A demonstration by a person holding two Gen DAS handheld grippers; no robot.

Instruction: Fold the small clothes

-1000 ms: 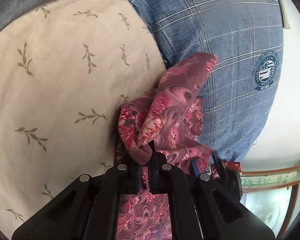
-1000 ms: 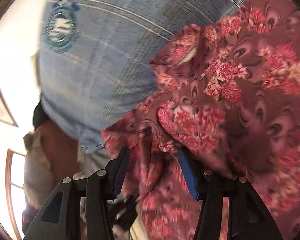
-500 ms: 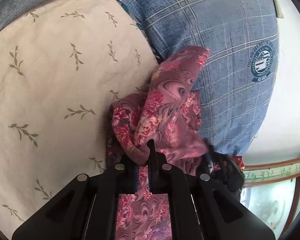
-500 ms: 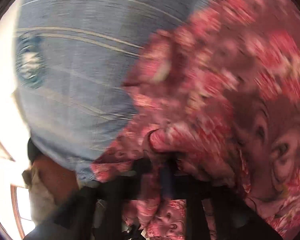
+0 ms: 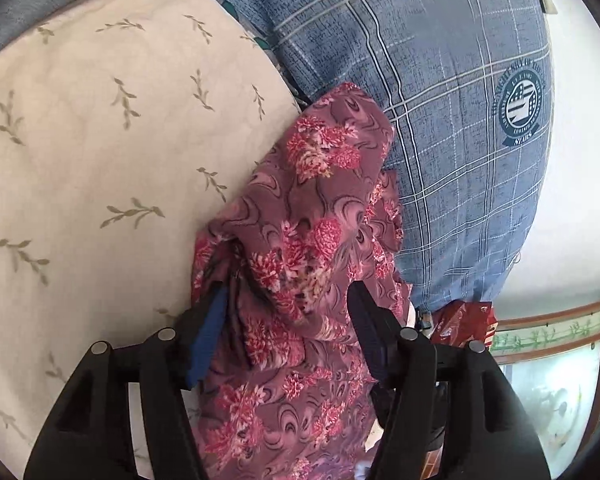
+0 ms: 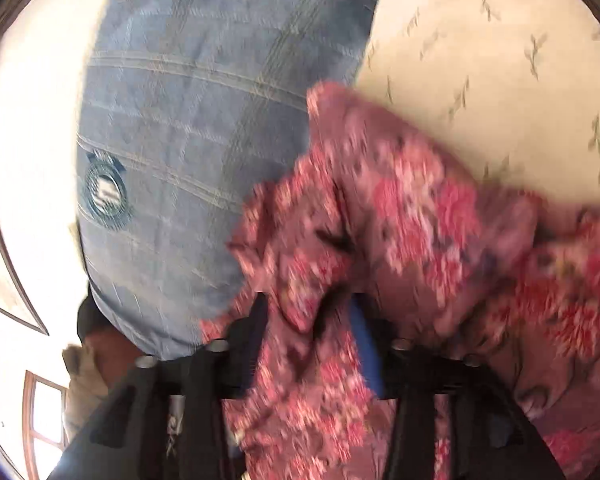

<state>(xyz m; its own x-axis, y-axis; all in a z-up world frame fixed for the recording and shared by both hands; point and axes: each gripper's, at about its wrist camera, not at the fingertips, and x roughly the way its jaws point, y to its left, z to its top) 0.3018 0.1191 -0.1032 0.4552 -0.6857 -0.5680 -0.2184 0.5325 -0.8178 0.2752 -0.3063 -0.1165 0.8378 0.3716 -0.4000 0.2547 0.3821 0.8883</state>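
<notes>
A small mauve garment with red flowers (image 5: 308, 240) lies bunched where the cream sheet meets the blue pillow. My left gripper (image 5: 288, 300) is open, its fingers standing either side of a fold of the garment. In the blurred right wrist view the garment (image 6: 400, 220) fills the lower right. My right gripper (image 6: 312, 312) has its fingers partly apart with a fold of the cloth between them; the blur hides whether they pinch it.
A cream sheet with olive sprigs (image 5: 100, 160) covers the bed on the left. A blue checked pillow with a round badge (image 5: 460, 120) lies beside the garment. A red packet (image 5: 464, 320) and a wood-framed glass panel (image 5: 560, 360) sit beyond the pillow.
My left gripper, shut on a fold of the garment before, has opened. My right gripper closed in on the cloth and swung, so the cream sheet now shows in its view.
</notes>
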